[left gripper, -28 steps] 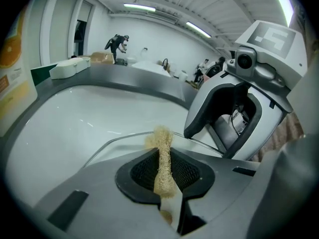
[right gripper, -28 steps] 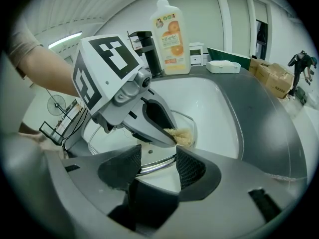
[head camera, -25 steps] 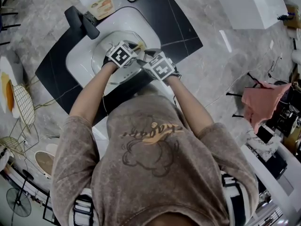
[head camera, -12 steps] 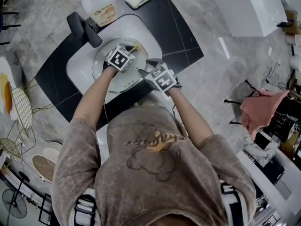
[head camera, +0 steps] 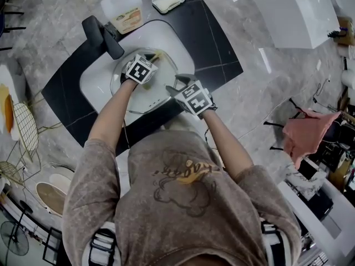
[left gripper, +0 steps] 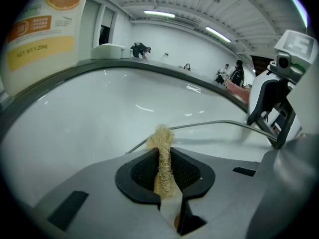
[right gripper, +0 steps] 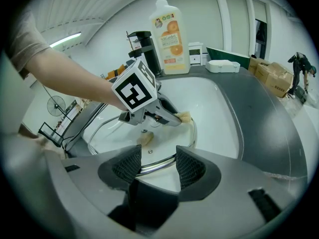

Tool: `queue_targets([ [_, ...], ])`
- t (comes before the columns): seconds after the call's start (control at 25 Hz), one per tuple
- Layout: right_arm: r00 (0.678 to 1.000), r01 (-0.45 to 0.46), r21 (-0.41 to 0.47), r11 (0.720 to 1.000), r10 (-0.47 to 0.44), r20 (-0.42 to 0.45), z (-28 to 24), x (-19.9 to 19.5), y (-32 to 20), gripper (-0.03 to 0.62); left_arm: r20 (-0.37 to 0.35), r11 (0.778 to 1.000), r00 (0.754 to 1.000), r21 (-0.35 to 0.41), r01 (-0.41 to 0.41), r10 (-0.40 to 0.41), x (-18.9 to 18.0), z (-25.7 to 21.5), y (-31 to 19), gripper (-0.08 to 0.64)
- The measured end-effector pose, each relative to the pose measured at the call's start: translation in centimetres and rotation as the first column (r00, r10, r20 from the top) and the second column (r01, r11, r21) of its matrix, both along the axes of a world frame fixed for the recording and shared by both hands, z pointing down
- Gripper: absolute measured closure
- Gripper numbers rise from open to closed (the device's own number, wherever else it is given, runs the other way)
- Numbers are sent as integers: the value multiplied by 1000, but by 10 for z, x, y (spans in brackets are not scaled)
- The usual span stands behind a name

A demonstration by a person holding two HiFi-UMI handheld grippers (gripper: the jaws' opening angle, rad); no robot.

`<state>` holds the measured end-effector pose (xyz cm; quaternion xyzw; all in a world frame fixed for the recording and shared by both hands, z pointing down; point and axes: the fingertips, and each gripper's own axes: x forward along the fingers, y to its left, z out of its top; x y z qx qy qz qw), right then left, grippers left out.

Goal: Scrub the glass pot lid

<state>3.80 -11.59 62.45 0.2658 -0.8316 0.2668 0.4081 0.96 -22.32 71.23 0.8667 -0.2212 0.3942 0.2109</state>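
The glass pot lid (head camera: pixel 145 87) lies in the white sink (head camera: pixel 183 46); its metal rim (left gripper: pixel 214 124) shows in the left gripper view. My left gripper (head camera: pixel 153 57) is over the lid's far side, shut on a beige loofah scrub pad (left gripper: pixel 162 158), whose tip (right gripper: pixel 184 116) touches the lid near the far rim. My right gripper (head camera: pixel 176 83) is at the lid's near edge, jaws open. The lid's rim (right gripper: pixel 149 169) runs across the gap just beyond them, and neither pad presses on it. From there I see the left gripper (right gripper: pixel 172 118) above the glass.
A black faucet (head camera: pixel 102 35) stands at the sink's back left. Beside it is an orange-labelled detergent bottle (head camera: pixel 125 7), and a white soap dish (head camera: pixel 169 0) sits on the black counter (head camera: pixel 213 32). A wire rack (head camera: pixel 25 121) is at the far left and a pink cloth (head camera: pixel 308 129) at the right.
My right gripper has drawn back a little toward the person, away from the left one. The left gripper stays over the lid's far side with the scrub pad.
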Motion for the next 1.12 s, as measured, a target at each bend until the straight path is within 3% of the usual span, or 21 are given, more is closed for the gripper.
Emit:
queue_targets([
  [0.36, 1000, 24, -3, 1000, -24, -15, -1, 2, 1, 373, 76, 999, 996, 12, 39, -40, -32, 14, -4, 495],
  [0.72, 1000, 10, 0, 1000, -10, -6, 3, 2, 1, 371, 199, 994, 974, 12, 112, -112, -89, 30, -9, 495],
  [1.12, 1000, 9, -4, 1000, -9, -7, 3, 3, 0, 370, 259, 982, 956, -90, 164, -136, -124, 30, 11, 495],
])
